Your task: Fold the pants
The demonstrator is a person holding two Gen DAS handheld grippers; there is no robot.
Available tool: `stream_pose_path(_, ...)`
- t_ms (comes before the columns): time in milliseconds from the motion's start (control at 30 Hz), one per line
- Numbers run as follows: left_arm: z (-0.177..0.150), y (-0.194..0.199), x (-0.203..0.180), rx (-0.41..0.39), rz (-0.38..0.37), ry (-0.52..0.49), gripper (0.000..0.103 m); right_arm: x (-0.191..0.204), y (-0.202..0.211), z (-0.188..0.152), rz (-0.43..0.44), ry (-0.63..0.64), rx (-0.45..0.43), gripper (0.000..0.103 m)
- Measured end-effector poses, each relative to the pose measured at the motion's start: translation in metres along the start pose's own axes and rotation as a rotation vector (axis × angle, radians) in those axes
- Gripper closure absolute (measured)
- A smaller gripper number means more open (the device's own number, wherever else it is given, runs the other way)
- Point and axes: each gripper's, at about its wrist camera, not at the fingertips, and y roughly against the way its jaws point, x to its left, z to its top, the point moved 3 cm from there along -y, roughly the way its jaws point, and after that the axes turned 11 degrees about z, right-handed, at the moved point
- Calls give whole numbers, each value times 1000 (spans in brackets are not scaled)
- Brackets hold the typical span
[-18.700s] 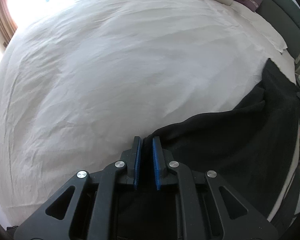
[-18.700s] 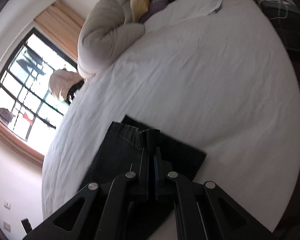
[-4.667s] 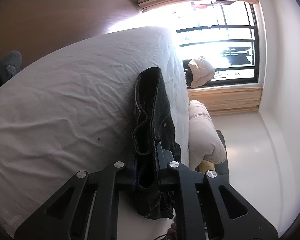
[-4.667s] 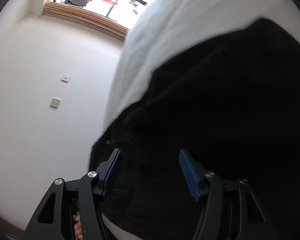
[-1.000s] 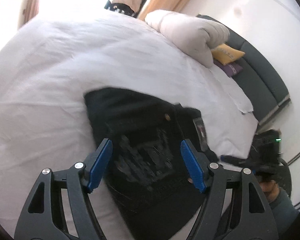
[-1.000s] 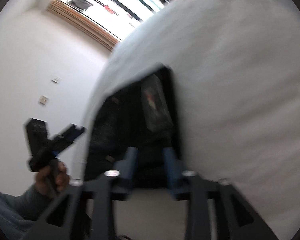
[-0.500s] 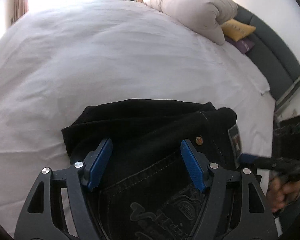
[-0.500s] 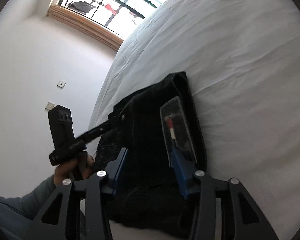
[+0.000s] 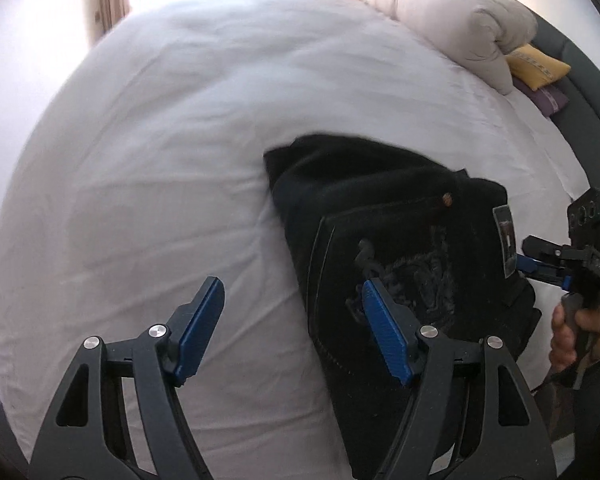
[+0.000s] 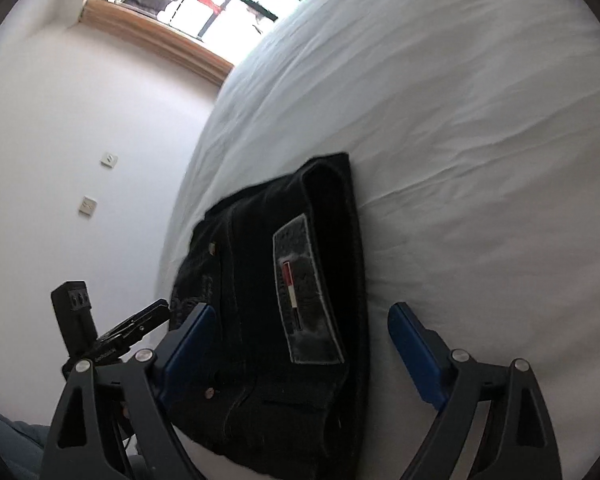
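Pants [image 9: 400,240] lie folded in a thick bundle near the bed [image 9: 180,140] edge, both the left hand-held gripper [image 9: 292,328] and right hand-held gripper [image 10: 300,344] spread apart, empty; a stray nudge could spring the stiff layers or slide the bundle off the edge.

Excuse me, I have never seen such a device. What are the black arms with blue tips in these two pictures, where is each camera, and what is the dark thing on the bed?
There is no robot here. A person holds one hand tool in each hand, each with two fingers that end in blue pads. A small wide-angle camera on each tool looks forward along its fingers.

One picture is from the left gripper, the other from the right gripper. Both are open and hold nothing.

On the white bed lie black pants, folded into a compact bundle with a label patch on top. In the left picture you also see the person's hand holding the right tool, and pillows at the far end.
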Motion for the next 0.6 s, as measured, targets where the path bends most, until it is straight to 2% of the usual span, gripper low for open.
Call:
stream_pose_path(100, -3, -6, 2, 28, -14, 16, 32, 2, -7, -1, -18, -1, 14, 15)
stream_pose_path(300, -4, -9, 2, 44, -19, 22, 31, 12, -20, 6, -65, 27, 67, 30)
stream_pose_path(400, -4, -9, -4, 48, -19, 3, 32, 17, -25, 5, -102, 40, 75, 34)
stream_pose_path(433, -4, -8, -7, 53, -22, -9, 32, 19, -28, 4, -123, 51, 78, 39)
stream_pose_path(500, -6, -9, -16, 61, -35, -33, 40, 21, -27, 4, -169, 72, 85, 44)
stream_pose_path(567, -7, -12, -25, 80, -60, -48, 56, 23, -28, 3, -195, 81, 82, 48)
stream_pose_path(600, -7, -13, -29, 85, -58, -53, 56, 24, -28, 3, -205, 84, 80, 50)
